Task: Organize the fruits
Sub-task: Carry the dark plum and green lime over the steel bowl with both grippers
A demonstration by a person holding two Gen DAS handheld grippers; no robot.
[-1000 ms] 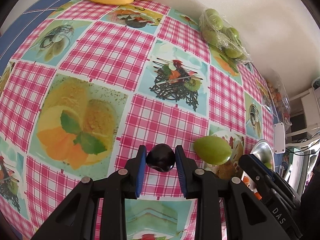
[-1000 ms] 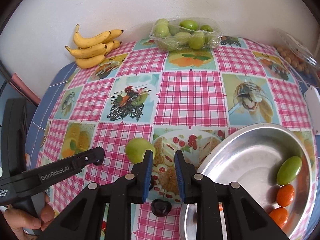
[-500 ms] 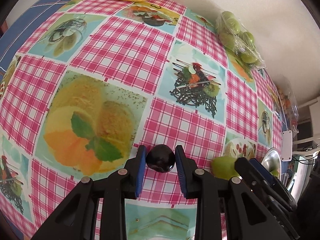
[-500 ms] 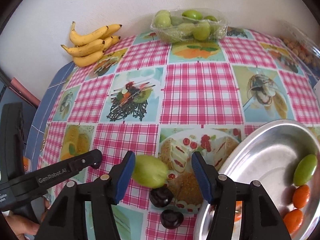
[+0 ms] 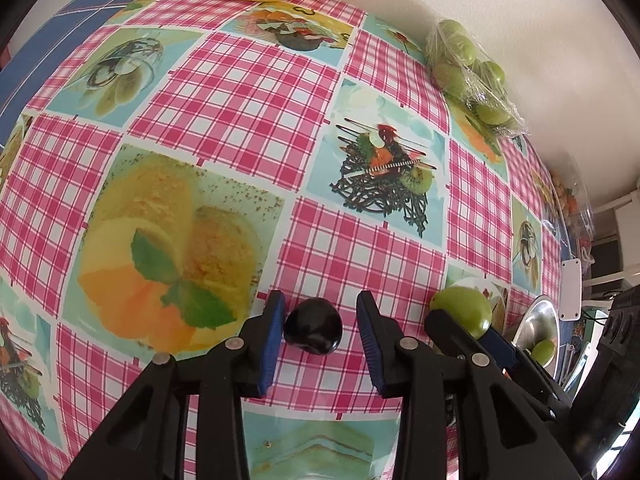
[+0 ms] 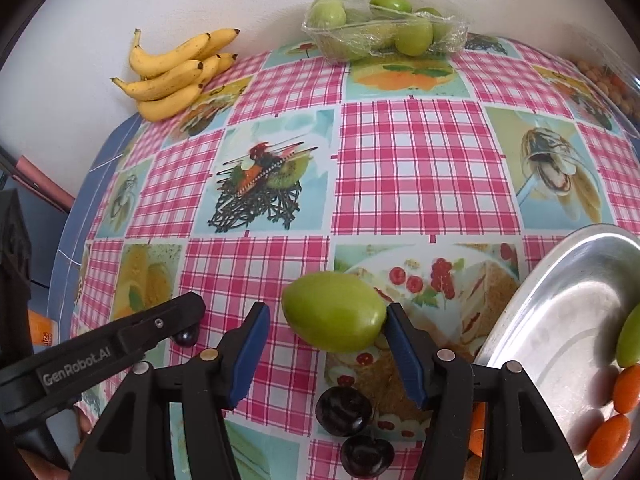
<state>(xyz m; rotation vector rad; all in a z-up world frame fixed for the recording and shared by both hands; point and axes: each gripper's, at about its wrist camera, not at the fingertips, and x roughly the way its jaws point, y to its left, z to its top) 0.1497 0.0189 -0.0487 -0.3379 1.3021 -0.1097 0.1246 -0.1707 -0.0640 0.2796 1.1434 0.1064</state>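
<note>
In the left wrist view my left gripper (image 5: 320, 326) is open, with a dark cherry (image 5: 313, 331) on the cloth between its fingers, close to the left pad. In the right wrist view my right gripper (image 6: 326, 330) is open around a green plum (image 6: 334, 311), whose right end is at the right pad. The plum also shows in the left wrist view (image 5: 462, 312). Two more dark cherries (image 6: 344, 411) lie on the cloth under the right gripper. A metal bowl (image 6: 560, 320) at the right holds a green fruit (image 6: 630, 338) and orange fruits (image 6: 608, 439).
A bunch of bananas (image 6: 176, 74) lies at the back left by the wall. A clear wrapped tray of green plums (image 6: 380, 26) stands at the back. A clear box of small fruits (image 6: 612, 80) is at the far right. The table edge runs along the left.
My left gripper has opened and let go of the dark cherry. My right gripper has opened wide and moved forward around the green plum.
</note>
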